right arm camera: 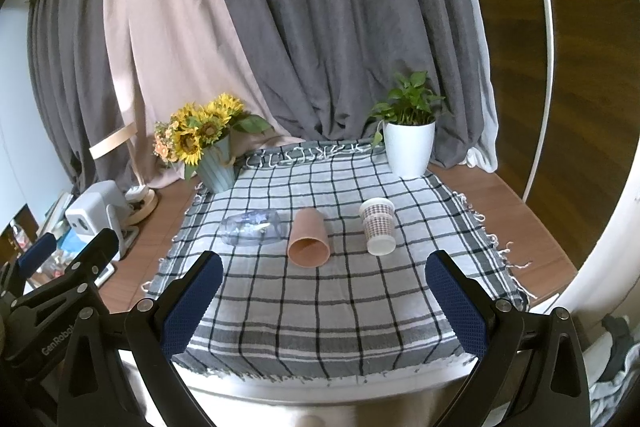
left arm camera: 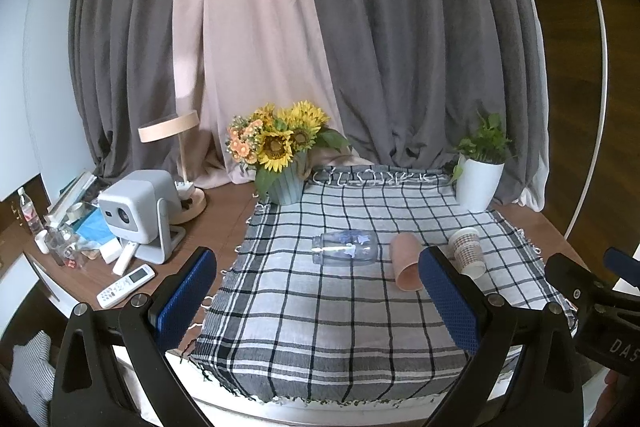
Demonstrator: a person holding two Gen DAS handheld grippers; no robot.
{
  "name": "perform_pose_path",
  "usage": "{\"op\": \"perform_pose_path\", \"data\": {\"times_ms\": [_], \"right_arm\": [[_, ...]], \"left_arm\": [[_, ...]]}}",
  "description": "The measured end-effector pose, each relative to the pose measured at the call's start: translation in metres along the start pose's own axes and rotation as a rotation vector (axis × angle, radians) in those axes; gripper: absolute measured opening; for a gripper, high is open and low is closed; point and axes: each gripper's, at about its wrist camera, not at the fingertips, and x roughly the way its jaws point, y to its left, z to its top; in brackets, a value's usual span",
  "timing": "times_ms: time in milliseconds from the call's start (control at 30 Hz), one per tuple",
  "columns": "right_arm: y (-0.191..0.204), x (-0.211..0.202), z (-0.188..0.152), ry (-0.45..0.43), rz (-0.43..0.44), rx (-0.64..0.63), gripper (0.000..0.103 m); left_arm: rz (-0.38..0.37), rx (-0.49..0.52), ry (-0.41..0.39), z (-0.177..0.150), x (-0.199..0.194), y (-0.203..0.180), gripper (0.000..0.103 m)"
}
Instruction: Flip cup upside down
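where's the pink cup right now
In the right wrist view the pink cup lies on its side mid-cloth, between the clear jar and the paper cup.

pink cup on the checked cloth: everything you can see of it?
The plain matte salmon-pink tapered cup, plastic by its look, lies on its side on the grey-and-white checked cloth, open mouth toward the cameras, base pointing away. It sits between a clear jar and a patterned paper cup, touching neither. No gripper touches it.
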Motion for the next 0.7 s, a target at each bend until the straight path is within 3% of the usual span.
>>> {"op": "perform_pose_path", "data": {"times_ms": [233, 533, 700], "right_arm": [[0.008, 0.045, 0.012, 0.062, 0.002, 0.010, 0.102], [0.014, 0.144, 0.033, 0.208, 0.057, 0.044, 0.102], [0.022, 0.206, 0.045, 0.314, 0.077, 0.046, 0.102]], "left_arm": [[0.016, 0.018, 0.086, 0.009, 0.054, 0.002, 0.103], [0.030, 0.065, 0.204, 0.017, 0.145, 0.003, 0.103], [0.006, 0.080, 0.314, 0.017, 0.204, 0.002, 0.103]]}}
